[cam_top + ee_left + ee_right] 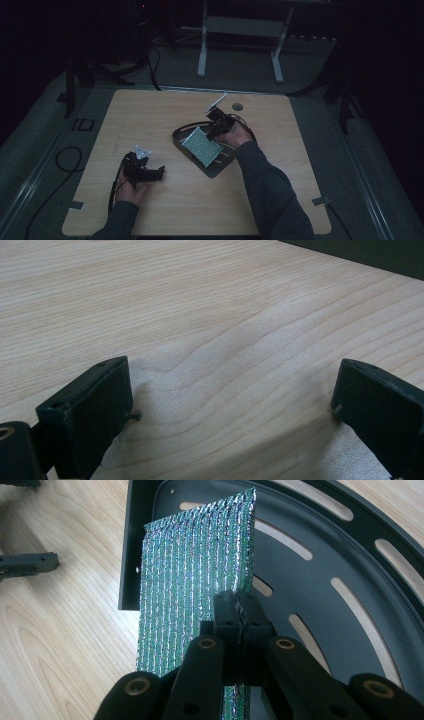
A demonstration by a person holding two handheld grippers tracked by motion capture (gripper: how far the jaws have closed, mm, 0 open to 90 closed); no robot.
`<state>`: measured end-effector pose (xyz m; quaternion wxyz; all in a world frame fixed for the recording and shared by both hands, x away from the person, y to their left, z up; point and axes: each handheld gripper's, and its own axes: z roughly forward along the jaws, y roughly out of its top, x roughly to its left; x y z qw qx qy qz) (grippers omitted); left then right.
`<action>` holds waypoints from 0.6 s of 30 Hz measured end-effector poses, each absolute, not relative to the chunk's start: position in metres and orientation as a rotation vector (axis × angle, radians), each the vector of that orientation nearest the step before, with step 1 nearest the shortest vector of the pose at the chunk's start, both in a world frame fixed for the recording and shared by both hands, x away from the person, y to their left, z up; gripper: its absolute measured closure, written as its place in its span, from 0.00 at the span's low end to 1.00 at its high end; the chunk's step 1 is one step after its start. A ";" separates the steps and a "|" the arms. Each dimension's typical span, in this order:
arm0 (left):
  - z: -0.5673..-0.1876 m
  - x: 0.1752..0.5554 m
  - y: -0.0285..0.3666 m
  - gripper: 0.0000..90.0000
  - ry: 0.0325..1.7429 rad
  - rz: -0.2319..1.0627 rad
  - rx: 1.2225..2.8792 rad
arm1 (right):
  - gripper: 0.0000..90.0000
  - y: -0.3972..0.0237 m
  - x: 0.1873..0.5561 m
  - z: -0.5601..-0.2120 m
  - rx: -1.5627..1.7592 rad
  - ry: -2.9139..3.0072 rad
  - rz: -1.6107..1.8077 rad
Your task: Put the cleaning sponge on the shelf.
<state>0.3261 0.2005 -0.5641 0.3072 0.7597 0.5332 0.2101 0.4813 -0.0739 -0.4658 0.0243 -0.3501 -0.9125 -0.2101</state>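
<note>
My right gripper (241, 611) has its jaws pinched tight together, arm stretched forward across the table. My left gripper (232, 405) rests low near me, jaws spread wide apart.

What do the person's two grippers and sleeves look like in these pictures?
Both are black. The left gripper has two blocky, flat-faced jaws with small screw holes, and a black cable loops from it in the high view. The right gripper has narrow jaws on black link arms with brass-coloured pivot bushings. The person wears dark grey long sleeves.
</note>
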 end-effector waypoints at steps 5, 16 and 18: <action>-0.564 0.326 0.200 0.04 1.411 0.556 2.009 | 0.99 -0.067 0.483 -0.464 -1.077 -2.833 -0.650; -0.564 0.326 0.200 0.04 1.411 0.555 2.009 | 0.99 -0.065 0.488 -0.469 -1.106 -2.823 -0.653; -0.564 0.326 0.200 0.04 1.411 0.555 2.009 | 0.99 -0.064 0.489 -0.469 -1.111 -2.821 -0.655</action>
